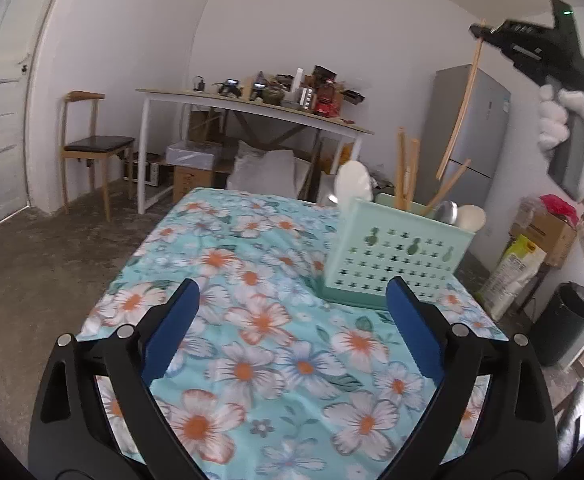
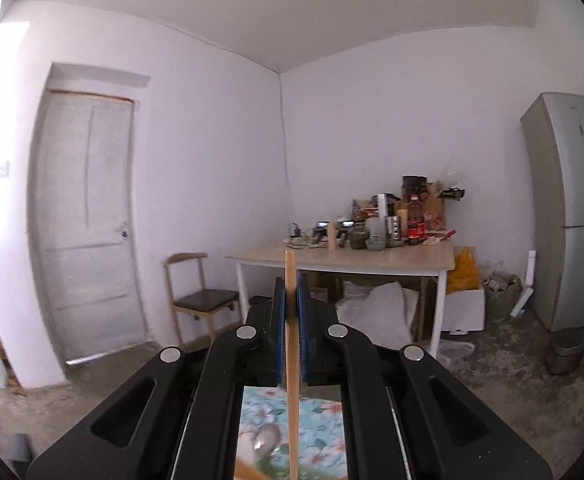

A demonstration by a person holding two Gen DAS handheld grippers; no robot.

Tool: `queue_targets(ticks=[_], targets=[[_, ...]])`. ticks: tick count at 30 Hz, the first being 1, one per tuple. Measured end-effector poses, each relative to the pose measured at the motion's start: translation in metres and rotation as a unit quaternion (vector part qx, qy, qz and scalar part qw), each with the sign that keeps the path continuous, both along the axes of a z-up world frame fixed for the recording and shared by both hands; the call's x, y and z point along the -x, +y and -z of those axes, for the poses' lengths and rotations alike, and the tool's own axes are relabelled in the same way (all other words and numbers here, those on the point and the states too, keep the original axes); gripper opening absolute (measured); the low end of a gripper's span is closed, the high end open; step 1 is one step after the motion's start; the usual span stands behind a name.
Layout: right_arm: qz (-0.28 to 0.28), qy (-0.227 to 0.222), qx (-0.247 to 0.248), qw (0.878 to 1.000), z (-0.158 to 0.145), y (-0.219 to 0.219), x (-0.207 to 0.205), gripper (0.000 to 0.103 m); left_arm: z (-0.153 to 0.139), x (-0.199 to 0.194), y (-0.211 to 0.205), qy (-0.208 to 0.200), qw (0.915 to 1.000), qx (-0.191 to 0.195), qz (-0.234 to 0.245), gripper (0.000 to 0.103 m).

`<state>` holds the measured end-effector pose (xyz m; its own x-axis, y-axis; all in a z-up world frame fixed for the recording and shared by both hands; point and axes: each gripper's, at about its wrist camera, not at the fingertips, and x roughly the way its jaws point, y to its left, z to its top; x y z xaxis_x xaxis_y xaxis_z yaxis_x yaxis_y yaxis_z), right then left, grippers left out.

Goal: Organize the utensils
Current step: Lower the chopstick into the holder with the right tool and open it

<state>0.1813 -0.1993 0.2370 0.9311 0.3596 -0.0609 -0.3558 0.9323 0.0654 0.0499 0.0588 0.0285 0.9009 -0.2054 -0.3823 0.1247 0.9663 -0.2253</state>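
Left gripper (image 1: 292,316): jaws wide apart, nothing between the blue pads (image 1: 172,330), just floral tablecloth (image 1: 252,360) below. It sits low centre in the left wrist view, aimed at the mint-green perforated utensil holder (image 1: 395,256), which stands on the cloth right of centre.

Holder contents: wooden chopsticks (image 1: 405,172) upright at the back, one more leaning right, a white spoon (image 1: 353,182) at its left side, a metal spoon (image 1: 445,212) and another white spoon (image 1: 473,218) at its right.

Right gripper (image 2: 291,312): jaws clamped on a single wooden chopstick (image 2: 292,344), pinched near its top end. In the right wrist view the stick runs vertically through the pads, short stub above, long part hanging down past the frame bottom. In the left wrist view the same gripper (image 1: 476,31) is at upper right, held in a white-gloved hand (image 1: 571,120), with the chopstick (image 1: 461,104) dangling so its lower tip is above the holder, not touching it.

Through the right gripper's frame gap, bottom centre: cloth and a metal spoon bowl (image 2: 268,438), blurred.
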Motion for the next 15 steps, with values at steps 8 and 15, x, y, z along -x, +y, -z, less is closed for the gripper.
queue_targets(ticks=[8,15], targets=[[0.036,0.103,0.074,0.991,0.074,0.017,-0.050,0.008,0.005,-0.007,0.009,0.018,0.9997,-0.002,-0.017,0.093],[0.046,0.093,0.066,0.992,0.068,0.003,-0.028,0.039,0.003,-0.007,0.005,0.024,0.9994,-0.002,-0.027,0.094]])
